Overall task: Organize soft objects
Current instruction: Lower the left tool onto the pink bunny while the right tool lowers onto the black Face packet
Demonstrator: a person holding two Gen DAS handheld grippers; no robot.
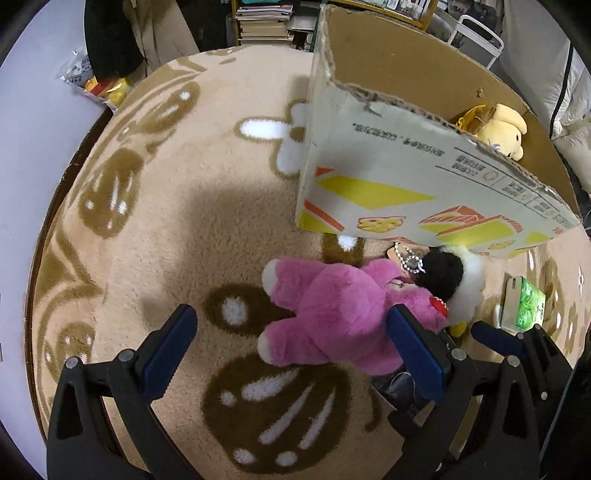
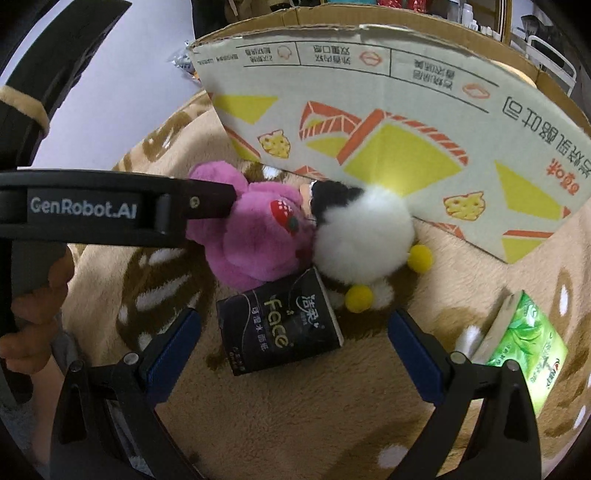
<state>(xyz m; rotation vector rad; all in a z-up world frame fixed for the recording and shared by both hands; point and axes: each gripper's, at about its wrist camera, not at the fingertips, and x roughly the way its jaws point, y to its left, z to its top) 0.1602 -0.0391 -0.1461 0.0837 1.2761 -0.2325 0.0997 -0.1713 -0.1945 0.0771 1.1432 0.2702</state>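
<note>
Two grippers hover over a beige rug (image 1: 192, 221), both with jaws spread wide and holding nothing. Between the left gripper's (image 1: 291, 332) fingers, nearer its right finger, lies a pink plush (image 1: 325, 314), touching a black-and-white plush (image 1: 454, 280) beside a cardboard box (image 1: 406, 192). A yellow plush (image 1: 498, 129) sits inside the box. Between the right gripper's (image 2: 295, 332) fingers lies a dark tissue pack (image 2: 280, 328); a green pack (image 2: 524, 336) lies just outside its right finger.

A plush beige rug (image 1: 207, 206) with brown and white cartoon patterns covers the floor. Behind it stands a shelf of stacked books (image 1: 264, 22), with a white metal rack (image 1: 480, 37) further right.
</note>
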